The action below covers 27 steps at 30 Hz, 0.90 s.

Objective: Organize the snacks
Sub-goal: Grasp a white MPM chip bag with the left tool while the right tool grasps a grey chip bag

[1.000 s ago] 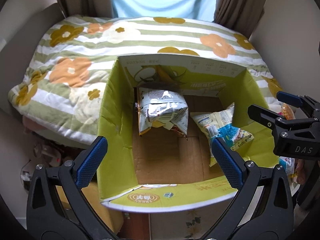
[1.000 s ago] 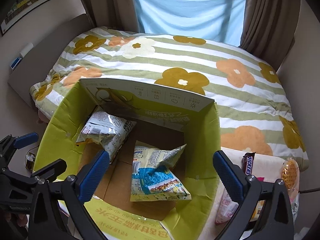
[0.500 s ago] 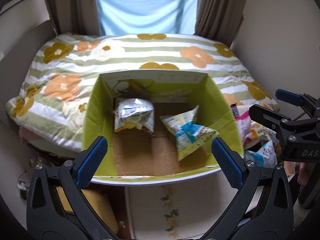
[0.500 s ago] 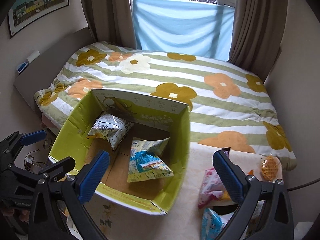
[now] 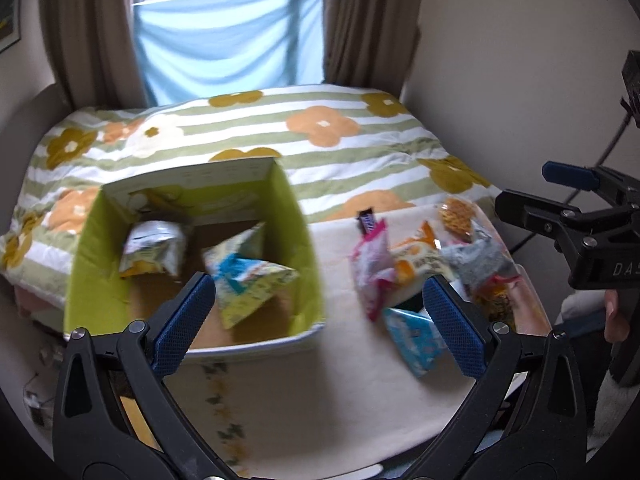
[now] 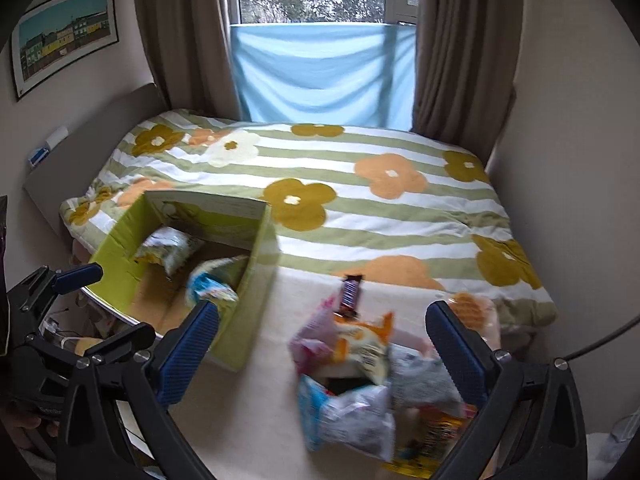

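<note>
A green cardboard box (image 5: 308, 264) (image 6: 256, 292) sits open on a cream table. Inside lie a silver-yellow snack bag (image 5: 154, 250) (image 6: 168, 248) and a blue-yellow bag (image 5: 250, 276) (image 6: 212, 284). To its right a pile of snack packets (image 5: 428, 264) (image 6: 360, 368) is heaped on the table, with a dark chocolate bar (image 5: 367, 220) (image 6: 350, 292) at its far edge. My left gripper (image 5: 318, 320) is open and empty, held back above the table's near side. My right gripper (image 6: 320, 352) is open and empty over the pile; it also shows in the left wrist view as a black frame (image 5: 580, 216).
A bed with a striped flower quilt (image 6: 360, 184) runs behind the table. Curtains and a blue cloth (image 6: 320, 76) cover the window. Walls close in on the right. Clutter lies on the floor (image 5: 40, 396) left of the table.
Both grippers have pulled back and swung right, away from the box. The snack pile on the table has come into view. Both stay open and empty.
</note>
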Available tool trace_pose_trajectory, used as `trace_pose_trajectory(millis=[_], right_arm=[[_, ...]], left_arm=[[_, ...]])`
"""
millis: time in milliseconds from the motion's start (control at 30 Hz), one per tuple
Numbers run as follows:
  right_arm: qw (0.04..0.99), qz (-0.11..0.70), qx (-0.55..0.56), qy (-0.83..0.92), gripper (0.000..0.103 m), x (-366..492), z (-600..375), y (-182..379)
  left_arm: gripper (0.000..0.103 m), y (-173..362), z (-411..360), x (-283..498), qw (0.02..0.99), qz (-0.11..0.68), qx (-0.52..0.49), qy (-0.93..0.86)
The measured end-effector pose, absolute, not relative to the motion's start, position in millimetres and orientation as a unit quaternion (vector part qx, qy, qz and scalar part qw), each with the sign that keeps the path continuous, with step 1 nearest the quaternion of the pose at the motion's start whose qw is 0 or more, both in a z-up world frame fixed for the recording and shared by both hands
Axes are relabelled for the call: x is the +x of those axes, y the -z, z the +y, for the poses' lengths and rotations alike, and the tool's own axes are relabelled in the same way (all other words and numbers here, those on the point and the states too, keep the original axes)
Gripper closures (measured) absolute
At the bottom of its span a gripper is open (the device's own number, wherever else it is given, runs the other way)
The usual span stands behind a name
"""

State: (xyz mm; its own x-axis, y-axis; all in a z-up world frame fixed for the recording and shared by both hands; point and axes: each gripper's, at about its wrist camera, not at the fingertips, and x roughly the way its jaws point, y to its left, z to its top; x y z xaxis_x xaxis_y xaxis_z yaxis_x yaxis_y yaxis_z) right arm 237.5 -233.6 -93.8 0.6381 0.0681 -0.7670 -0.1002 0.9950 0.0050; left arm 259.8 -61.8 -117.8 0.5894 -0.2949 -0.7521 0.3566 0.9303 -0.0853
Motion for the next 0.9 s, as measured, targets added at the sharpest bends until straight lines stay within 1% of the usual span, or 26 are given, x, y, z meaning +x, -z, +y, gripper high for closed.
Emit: trace_pose_trajectory(millis=[133, 233, 400, 667, 767, 900], right_arm=[[0.901, 0.43, -0.015, -0.047, 0.0, 226.2, -273.3, 101.4], [0.898, 0.438, -0.01, -0.05, 0.0, 221.1, -298.8, 110.8], [0.889, 0.454, -0.01, -0.057, 0.0, 213.1, -337.4, 134.7], [0.872, 0.481, 0.061, -0.063, 0.0, 213.9, -381.0, 179.8], [0.867, 0.489, 0.081, -0.058, 0.0, 216.7, -389.3, 196.8], [0.859, 0.502, 0.092, -0.049, 0.0, 218.2, -393.7, 214.3]], left_arm=[[0.0, 131.5, -107.1, 247.9, 0.88, 0.424, 0.052, 0.206], [0.0, 151.2, -142.0, 238.0, 0.87, 0.435, 0.08, 0.217], [0.0, 184.5, -179.3, 224.7, 0.842, 0.463, 0.095, 0.26], [0.0, 237.8, -226.1, 213.1, 0.79, 0.485, 0.198, 0.317], [0.0, 260.5, -239.1, 215.7, 0.77, 0.485, 0.246, 0.334], [0.0, 280.9, -248.0, 223.1, 0.754, 0.48, 0.282, 0.348]])
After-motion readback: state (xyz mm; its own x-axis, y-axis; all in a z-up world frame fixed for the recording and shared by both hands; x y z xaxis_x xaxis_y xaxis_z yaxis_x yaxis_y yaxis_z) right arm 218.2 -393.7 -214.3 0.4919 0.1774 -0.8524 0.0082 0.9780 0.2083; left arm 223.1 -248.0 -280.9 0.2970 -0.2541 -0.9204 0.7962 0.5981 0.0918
